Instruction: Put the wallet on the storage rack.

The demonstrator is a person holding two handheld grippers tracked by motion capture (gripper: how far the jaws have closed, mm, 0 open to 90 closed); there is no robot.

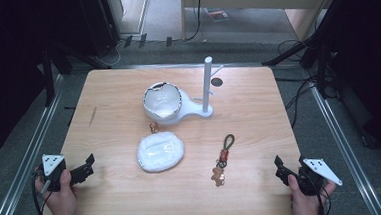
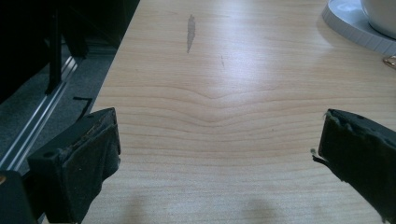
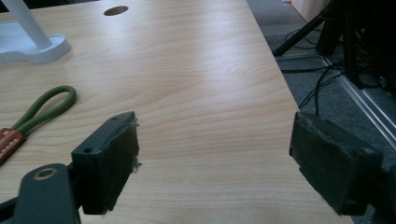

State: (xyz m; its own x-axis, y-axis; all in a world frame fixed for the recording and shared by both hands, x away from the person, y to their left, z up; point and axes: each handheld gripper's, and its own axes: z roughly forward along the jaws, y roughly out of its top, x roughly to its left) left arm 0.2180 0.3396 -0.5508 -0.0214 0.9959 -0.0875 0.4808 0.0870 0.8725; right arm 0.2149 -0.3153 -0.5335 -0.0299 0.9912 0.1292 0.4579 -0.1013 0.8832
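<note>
A white stand (image 1: 207,85) with an upright post rises from a flat base at the table's middle back. A white bowl-like shell (image 1: 162,102) sits on that base. In front of it lies a fluffy white pouch (image 1: 160,150) with a small brass clasp at its far end. A keychain (image 1: 223,158) with a green cord loop (image 3: 45,106) and a brown figure lies to the right. My left gripper (image 1: 86,167) rests open at the front left corner, jaws wide over bare wood (image 2: 215,140). At the front right corner my right gripper (image 1: 280,169) stands open, holding nothing.
The wooden table (image 1: 117,92) has a dark round hole (image 1: 217,82) near the post and a thin grey mark (image 2: 190,31) at its left. Metal rails run along both sides. Cables and black stand legs lie on the floor to the right (image 3: 322,88).
</note>
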